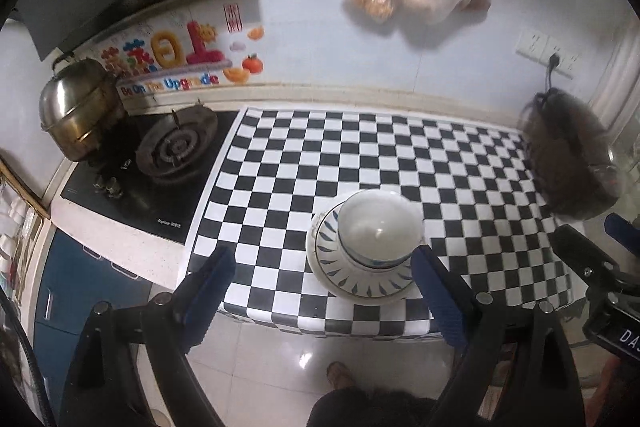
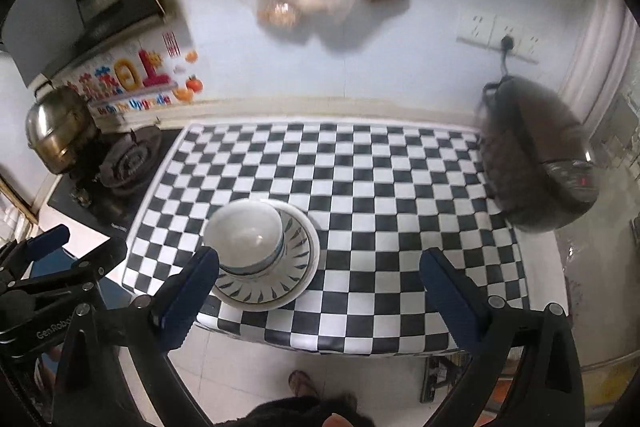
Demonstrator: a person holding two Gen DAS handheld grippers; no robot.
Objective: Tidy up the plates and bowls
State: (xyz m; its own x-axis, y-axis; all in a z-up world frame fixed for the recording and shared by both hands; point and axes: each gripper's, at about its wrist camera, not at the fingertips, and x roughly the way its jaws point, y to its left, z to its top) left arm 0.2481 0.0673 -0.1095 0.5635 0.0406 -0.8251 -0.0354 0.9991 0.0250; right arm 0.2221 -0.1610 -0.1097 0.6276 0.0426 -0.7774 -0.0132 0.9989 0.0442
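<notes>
I had both tools lifted clear above the tabletop (image 1: 360, 147), looking down on it at a steep angle. The left hand-held gripper (image 1: 320, 275) stood released, its blue pads spread wide with nothing between them; the right hand-held gripper (image 2: 320, 275) was likewise spread wide and empty.

The bowl (image 1: 378, 223) sat upright inside the plate (image 1: 360, 283), a white bowl nested on a white plate with blue leaf marks round its rim. The pair rested near the front edge of the checkered cloth, towards its middle. In the right wrist view the same bowl (image 2: 244, 231) and plate (image 2: 296, 259) lay just beyond the left pad of that tool, not touched by it.

I judged the stacking step to be done: bowl on plate, both tools free of them. No other plate or bowl showed on the cloth, so the task looked close to finished, unless more crockery lay out of view.

If anything remained, my next move called for finding another dish outside these views. Otherwise it called only for holding the tools clear of the stack. The stack sat near the front edge, so any return pass needed care not to nudge it off.

The rice cooker (image 2: 536, 163) at the right and the steel pot (image 1: 76, 111) on the hob at the left stood well apart from the stack.
</notes>
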